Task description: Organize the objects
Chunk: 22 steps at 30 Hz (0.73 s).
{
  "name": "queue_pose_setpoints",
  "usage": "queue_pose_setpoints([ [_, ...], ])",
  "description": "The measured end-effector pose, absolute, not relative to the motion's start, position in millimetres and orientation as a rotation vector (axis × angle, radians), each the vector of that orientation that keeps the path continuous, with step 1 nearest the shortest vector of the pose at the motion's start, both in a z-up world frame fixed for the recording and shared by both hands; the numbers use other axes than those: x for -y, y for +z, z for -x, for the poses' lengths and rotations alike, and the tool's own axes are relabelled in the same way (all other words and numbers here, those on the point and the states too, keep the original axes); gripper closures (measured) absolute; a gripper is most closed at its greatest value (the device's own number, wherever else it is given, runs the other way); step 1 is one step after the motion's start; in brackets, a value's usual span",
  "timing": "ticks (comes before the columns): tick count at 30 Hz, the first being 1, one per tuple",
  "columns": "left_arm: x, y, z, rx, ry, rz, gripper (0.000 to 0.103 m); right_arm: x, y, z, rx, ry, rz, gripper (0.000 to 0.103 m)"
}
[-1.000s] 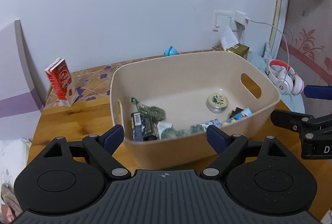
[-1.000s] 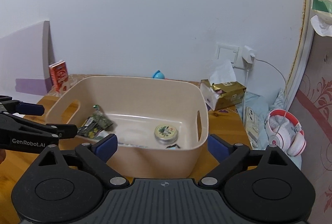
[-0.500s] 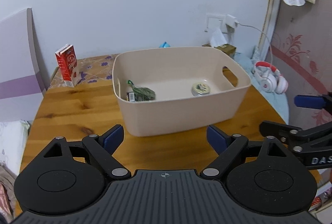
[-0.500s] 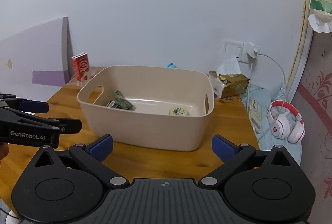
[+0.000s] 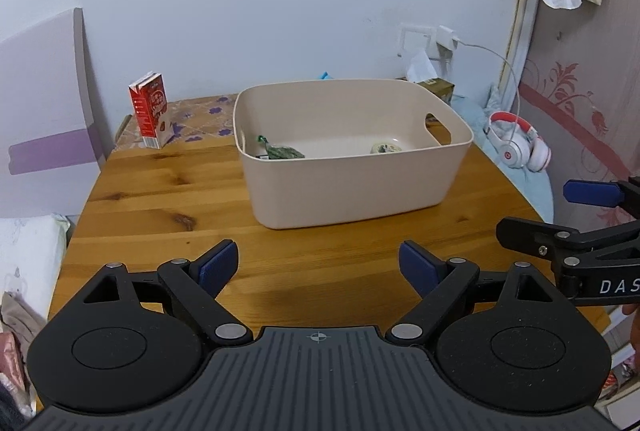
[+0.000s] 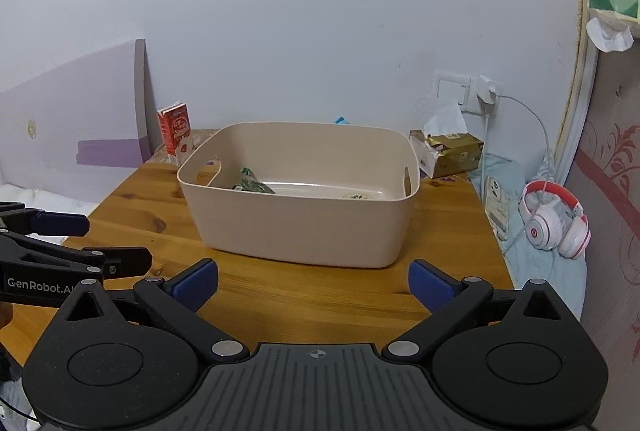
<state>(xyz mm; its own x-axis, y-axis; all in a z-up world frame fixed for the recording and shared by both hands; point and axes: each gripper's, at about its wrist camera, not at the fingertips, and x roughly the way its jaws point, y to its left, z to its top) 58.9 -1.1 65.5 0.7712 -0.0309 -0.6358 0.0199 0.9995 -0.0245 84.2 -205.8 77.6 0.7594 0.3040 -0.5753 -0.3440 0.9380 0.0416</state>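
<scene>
A beige plastic bin (image 5: 352, 187) (image 6: 304, 227) stands on the wooden table (image 5: 168, 199). Inside it I see a green packet (image 5: 285, 152) (image 6: 253, 185) and a round tin (image 5: 385, 148) (image 6: 357, 196); other contents are hidden by the wall. My left gripper (image 5: 318, 265) is open and empty, well back from the bin over the table's near part. My right gripper (image 6: 314, 281) is open and empty, also short of the bin. Each gripper shows at the edge of the other's view.
A red milk carton (image 5: 150, 109) stands at the table's back left. A gold tissue box (image 6: 454, 155) sits behind the bin on the right. White and red headphones (image 5: 516, 147) lie on the bed beside the table, with a charger cable above them.
Both grippers have drawn back and up from the bin, which now looks smaller and farther. Both stayed open and empty.
</scene>
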Motion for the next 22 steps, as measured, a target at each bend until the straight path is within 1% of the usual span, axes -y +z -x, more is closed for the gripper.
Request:
queue_pose_setpoints([
  [10, 0.2, 68.0, -49.8, -0.679, -0.008, 0.0, 0.014, 211.0, 77.1, -70.6, -0.619, 0.344, 0.08, 0.0],
  [19, -8.5, 59.9, -60.1, -0.709, 0.008, 0.02, 0.014, 218.2, 65.0, -78.3, -0.655, 0.322, 0.07, 0.0],
  [22, -11.1, 54.6, -64.6, -0.711, 0.015, 0.025, 0.011, 219.4, 59.6, -83.0, -0.671, 0.314, 0.067, 0.0],
])
